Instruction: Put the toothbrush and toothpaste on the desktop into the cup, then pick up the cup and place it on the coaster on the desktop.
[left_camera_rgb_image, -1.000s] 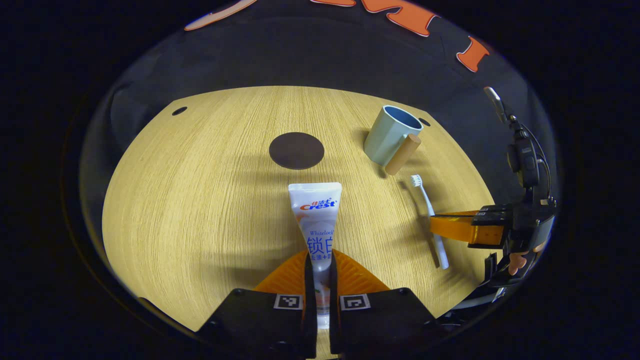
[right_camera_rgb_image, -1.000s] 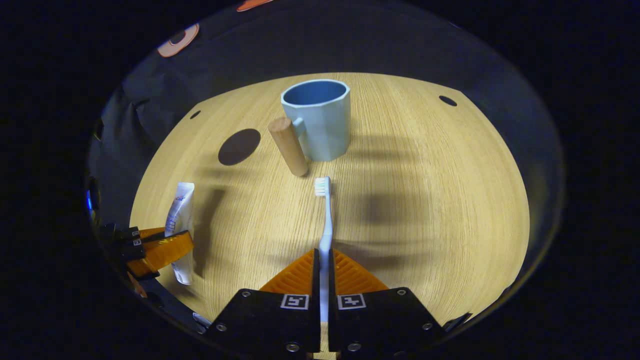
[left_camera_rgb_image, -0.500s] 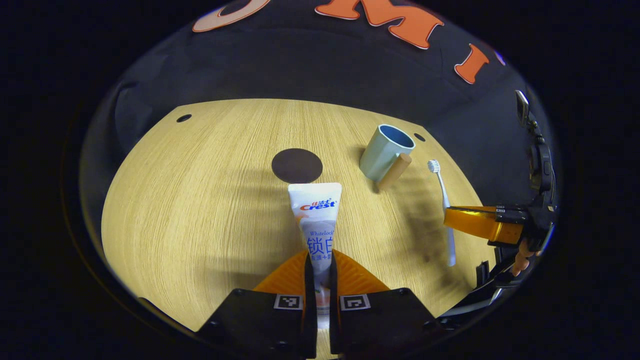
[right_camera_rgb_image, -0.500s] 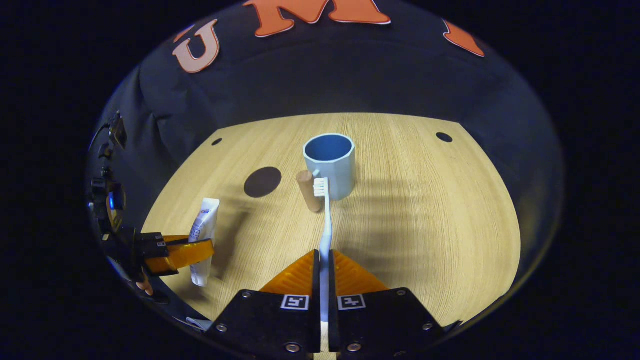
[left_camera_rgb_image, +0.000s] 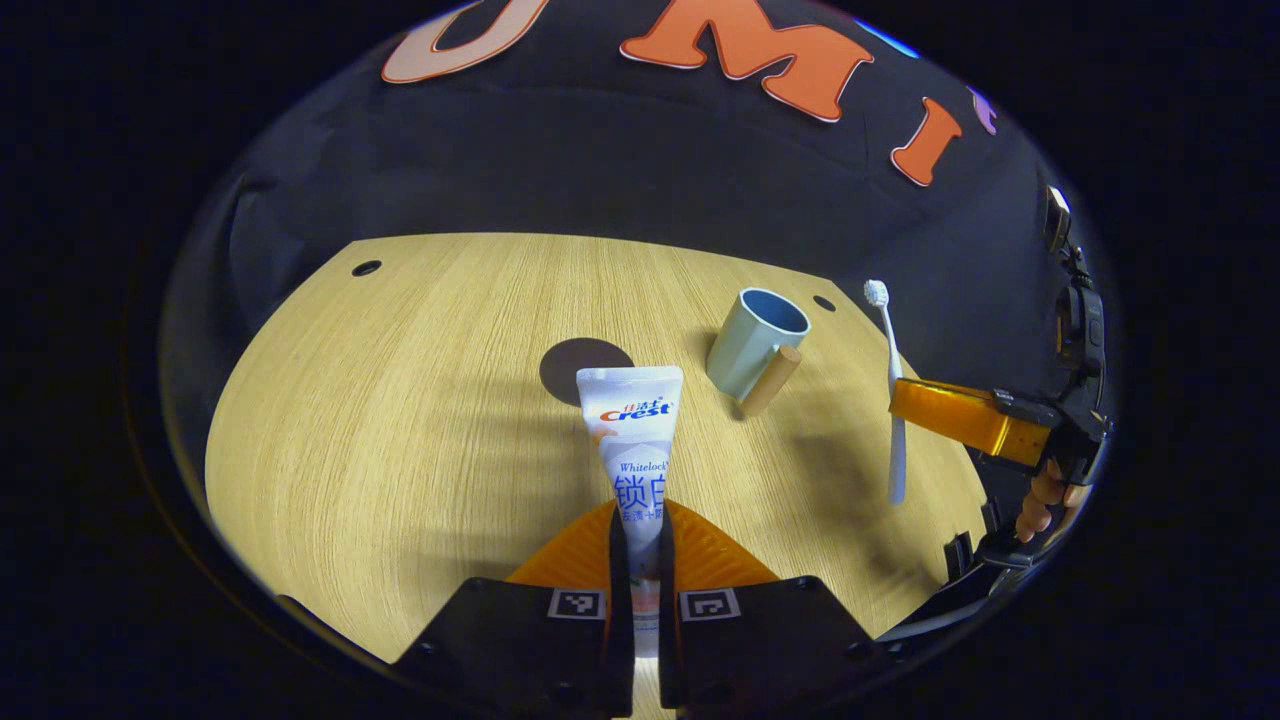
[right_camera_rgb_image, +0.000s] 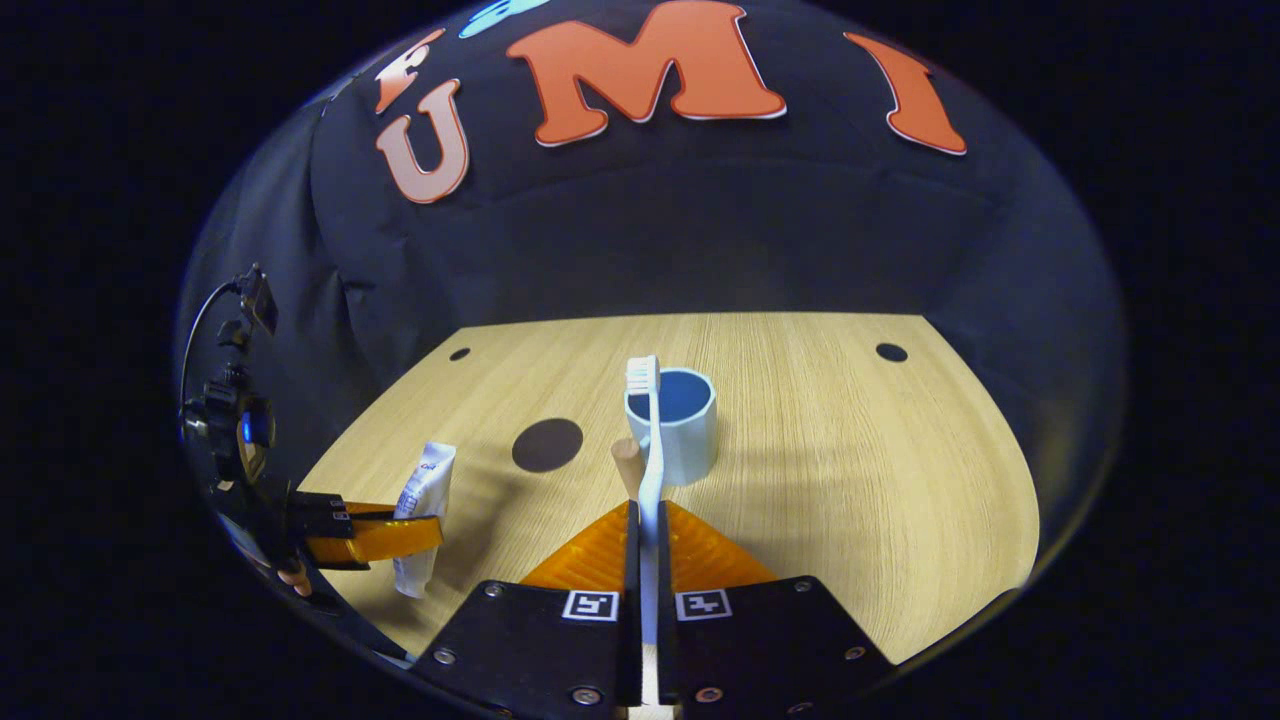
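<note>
The left gripper (left_camera_rgb_image: 640, 560) has its two orange ribbed fingers (left_camera_rgb_image: 580, 550) clamped together on the lower part of a white toothpaste tube (left_camera_rgb_image: 632, 440), which stands up out of the jaws with its flat crimped end topmost, lifted off the light wooden desktop (left_camera_rgb_image: 400, 420). The right gripper (right_camera_rgb_image: 648, 560) is likewise pressed shut on the handle of a white toothbrush (right_camera_rgb_image: 648, 440), bristles uppermost, carried clear of the wood; in the left gripper view the same toothbrush (left_camera_rgb_image: 890, 390) hangs upright over the desktop's right-hand edge, held by the other gripper's orange fingers (left_camera_rgb_image: 950, 415), with a person's hand (left_camera_rgb_image: 1045, 495) behind them. Beyond both jaws, the pale blue faceted cup (right_camera_rgb_image: 672, 425) with its round wooden peg handle (right_camera_rgb_image: 628, 465) stands upright toward the far right corner of the desktop, mouth open. The dark round coaster (left_camera_rgb_image: 585, 362) lies flat near the desktop's middle, to the cup's left and well apart from it. Bare wood spreads wide around the cup on every side, and the whole left half of the desktop, out to its left edge, lies open. A small dark hole (left_camera_rgb_image: 366, 268) sits near the far left corner.
</note>
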